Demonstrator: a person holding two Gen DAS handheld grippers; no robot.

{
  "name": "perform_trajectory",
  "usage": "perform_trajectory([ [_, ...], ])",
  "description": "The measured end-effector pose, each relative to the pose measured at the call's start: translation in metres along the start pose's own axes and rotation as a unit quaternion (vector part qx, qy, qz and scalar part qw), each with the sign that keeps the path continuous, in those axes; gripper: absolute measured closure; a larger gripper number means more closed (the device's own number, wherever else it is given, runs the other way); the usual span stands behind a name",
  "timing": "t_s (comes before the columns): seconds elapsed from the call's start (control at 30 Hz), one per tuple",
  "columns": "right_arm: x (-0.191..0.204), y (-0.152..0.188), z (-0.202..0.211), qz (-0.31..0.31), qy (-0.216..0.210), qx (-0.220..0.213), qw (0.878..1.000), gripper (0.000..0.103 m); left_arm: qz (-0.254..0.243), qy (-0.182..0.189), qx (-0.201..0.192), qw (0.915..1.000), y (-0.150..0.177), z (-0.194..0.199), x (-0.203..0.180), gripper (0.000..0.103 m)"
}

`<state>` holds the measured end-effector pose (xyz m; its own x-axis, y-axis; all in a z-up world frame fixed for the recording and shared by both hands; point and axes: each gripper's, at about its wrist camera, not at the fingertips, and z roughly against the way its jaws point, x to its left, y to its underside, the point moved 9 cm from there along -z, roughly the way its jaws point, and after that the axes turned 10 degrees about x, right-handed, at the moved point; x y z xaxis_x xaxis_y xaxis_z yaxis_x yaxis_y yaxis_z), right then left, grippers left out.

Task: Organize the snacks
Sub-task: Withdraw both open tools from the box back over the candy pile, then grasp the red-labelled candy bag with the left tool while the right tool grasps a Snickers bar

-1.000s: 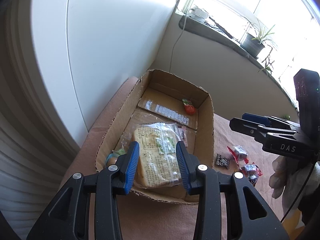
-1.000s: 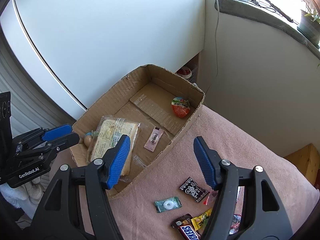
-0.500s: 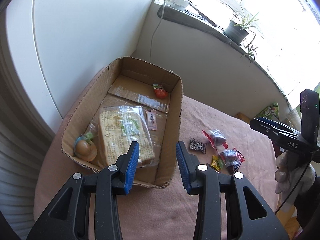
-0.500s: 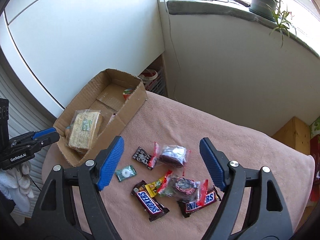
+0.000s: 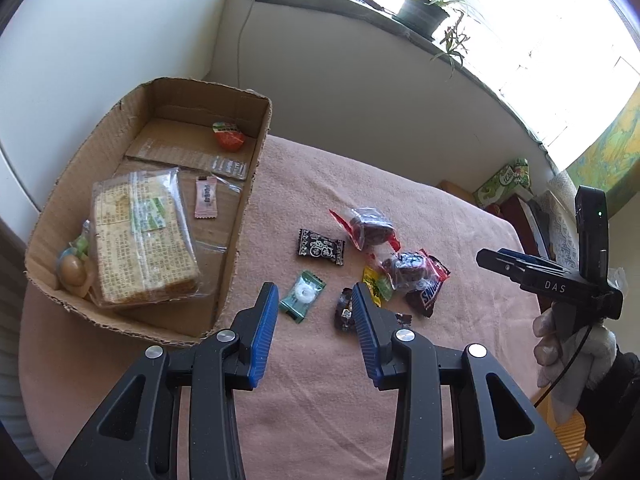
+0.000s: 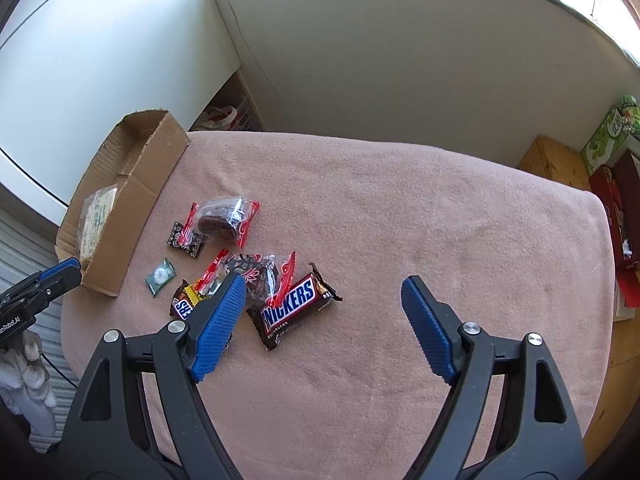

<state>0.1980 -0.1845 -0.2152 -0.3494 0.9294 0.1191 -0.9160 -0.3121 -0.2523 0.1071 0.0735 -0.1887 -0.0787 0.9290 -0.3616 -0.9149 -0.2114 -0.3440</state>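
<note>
A cardboard box (image 5: 244,216) (image 6: 132,208) stands on the left of a pink cloth (image 6: 400,220). It holds a cracker pack (image 5: 140,240), a pink sachet (image 5: 206,198), a red jelly cup (image 5: 228,136) and a small toy (image 5: 74,272). Loose snacks lie beside it: a green mint (image 5: 302,294) (image 6: 160,276), a black candy (image 5: 320,246), clear red-edged packs (image 6: 224,220), a Snickers bar (image 6: 292,306). My left gripper (image 5: 314,312) is open and empty above the mint. My right gripper (image 6: 322,312) is wide open and empty, just right of the Snickers.
White cabinet and wall stand behind the box. A windowsill with a potted plant (image 5: 424,16) runs along the back. Green and red boxes (image 6: 612,136) and a wooden stand (image 6: 556,164) sit off the cloth's right edge.
Both grippers have swung right, away from the box. The left one now hangs over the loose candies; the right one has dropped close to the Snickers bar.
</note>
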Motion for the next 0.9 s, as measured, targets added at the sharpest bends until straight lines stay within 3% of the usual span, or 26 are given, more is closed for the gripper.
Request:
perform_trajectory([
  [0.3,0.001,0.020,-0.033,-0.019,-0.023,0.029,0.999,0.022,-0.048,0.020,0.022,0.9984,-0.008,-0.023,-0.036,0.066],
  [0.7,0.005,0.024,-0.068,-0.050,-0.055,0.061,0.995,0.047,-0.121,0.030,0.061,0.9903,-0.022,-0.060,-0.077,0.066],
  [0.9,0.012,0.026,-0.073,-0.038,-0.050,0.068,0.996,0.051,-0.178,0.017,0.078,0.9807,-0.026,-0.076,-0.091,0.066],
])
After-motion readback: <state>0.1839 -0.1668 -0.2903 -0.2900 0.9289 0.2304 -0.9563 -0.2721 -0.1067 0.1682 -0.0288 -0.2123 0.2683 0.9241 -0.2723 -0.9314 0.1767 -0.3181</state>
